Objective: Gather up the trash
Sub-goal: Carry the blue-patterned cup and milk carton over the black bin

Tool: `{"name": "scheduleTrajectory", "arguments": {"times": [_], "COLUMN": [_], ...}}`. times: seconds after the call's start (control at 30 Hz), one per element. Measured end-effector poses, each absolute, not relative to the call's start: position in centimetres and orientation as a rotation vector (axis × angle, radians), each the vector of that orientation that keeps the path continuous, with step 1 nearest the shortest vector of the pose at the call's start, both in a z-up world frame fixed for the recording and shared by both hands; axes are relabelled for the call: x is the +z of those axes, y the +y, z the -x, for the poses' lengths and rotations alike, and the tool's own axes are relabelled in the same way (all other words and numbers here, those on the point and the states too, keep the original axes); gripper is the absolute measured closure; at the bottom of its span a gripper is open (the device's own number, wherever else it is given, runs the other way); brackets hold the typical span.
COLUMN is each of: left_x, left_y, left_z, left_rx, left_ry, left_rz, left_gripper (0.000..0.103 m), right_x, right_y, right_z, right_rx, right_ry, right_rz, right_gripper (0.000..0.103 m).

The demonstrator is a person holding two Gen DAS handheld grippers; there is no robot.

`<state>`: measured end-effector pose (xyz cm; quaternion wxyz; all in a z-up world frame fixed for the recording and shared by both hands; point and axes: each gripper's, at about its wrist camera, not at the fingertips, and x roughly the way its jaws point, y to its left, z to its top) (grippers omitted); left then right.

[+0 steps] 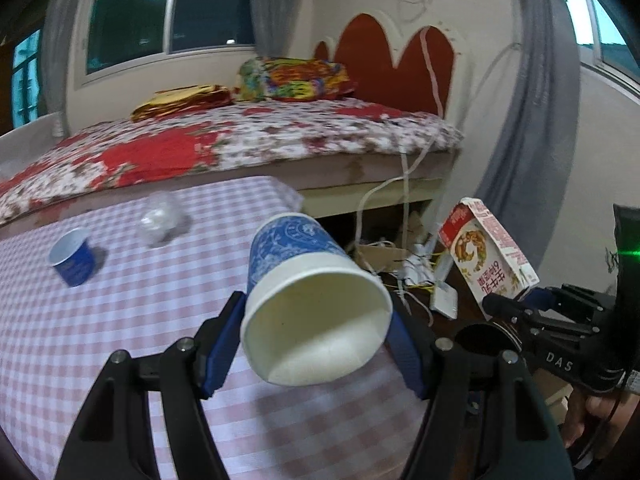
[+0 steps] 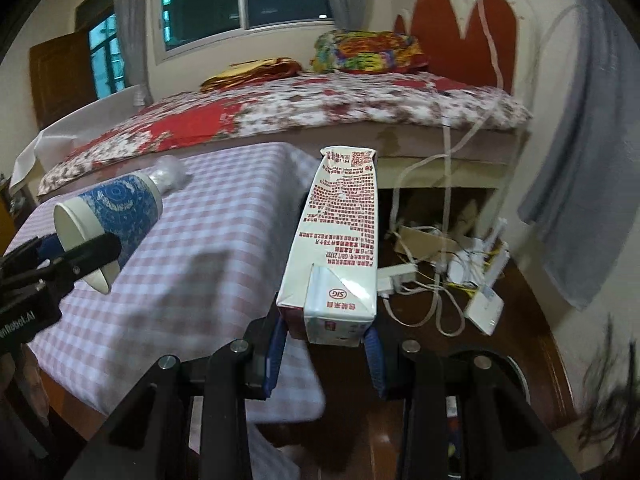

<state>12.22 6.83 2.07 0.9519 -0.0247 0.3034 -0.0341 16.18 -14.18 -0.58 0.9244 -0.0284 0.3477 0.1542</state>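
Paper cup (image 1: 304, 296) clamped sideways in my left gripper (image 1: 316, 344) above the checked table (image 1: 120, 340); right gripper (image 2: 326, 348) grips milk carton (image 2: 340, 240) beyond the table's edge.

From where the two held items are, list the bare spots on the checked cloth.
The checked cloth is bare across its near half, below the small blue cup and the crumpled clear plastic. The far left corner, where those two sit, is crowded. The floor with its cables is cluttered.
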Motion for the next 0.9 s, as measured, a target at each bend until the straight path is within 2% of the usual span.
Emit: {"name": "scheduleTrajectory", "arguments": {"times": [0.47,0.9], "left_x": [-1.0,-6.9], "left_y": [-4.9,-14.1], "left_z": [-13.2,-14.6], "left_rx": [-0.342,-0.617], "left_ry": [0.700,0.860], "left_rz": [-0.026,-0.087], "left_gripper": [0.034,0.034], "right_x": [-4.7,-10.8], "right_y": [-26.5,-34.8], "right_z": [-13.7,-12.0], "right_rx": [0.103,0.018], "right_ry": [0.798,0.929], "right_rz": [0.015,-0.023], "right_gripper": [0.065,0.065]}}
